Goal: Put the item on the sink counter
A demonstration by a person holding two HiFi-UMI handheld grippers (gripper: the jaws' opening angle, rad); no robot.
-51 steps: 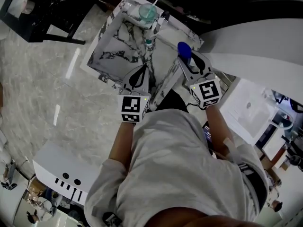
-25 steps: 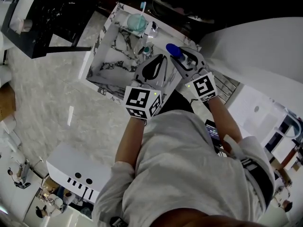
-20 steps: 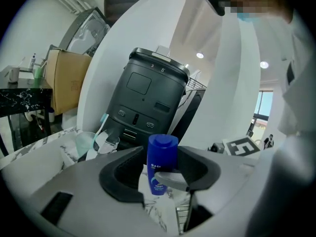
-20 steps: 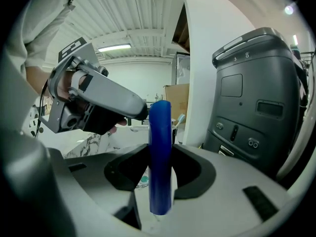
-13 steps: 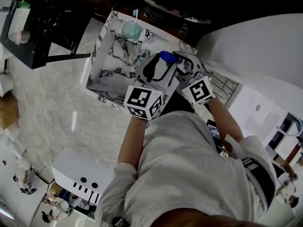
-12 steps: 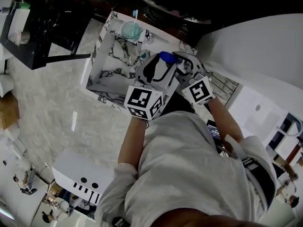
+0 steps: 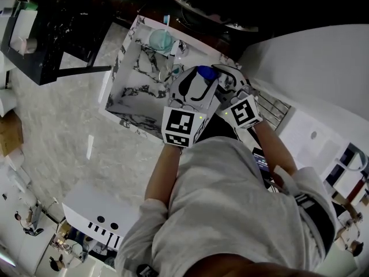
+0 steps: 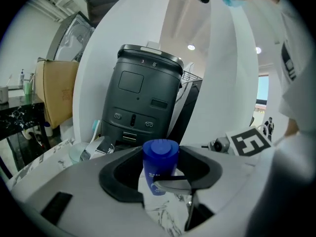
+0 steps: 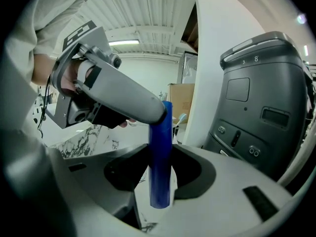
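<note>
left hand-held gripper (image 7: pixel 195 82) opened around blue bottle (image 7: pixel 206 73).

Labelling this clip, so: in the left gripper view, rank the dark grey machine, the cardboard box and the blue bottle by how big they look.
Largest: dark grey machine.
Then cardboard box and blue bottle, which look close; the bottle sits nearer the camera, so I won't rank them.

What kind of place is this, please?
Probably a bathroom mock-up inside a workshop or lab: a marble-patterned sink counter, a cup holding a toothbrush, and a faucet.
</note>
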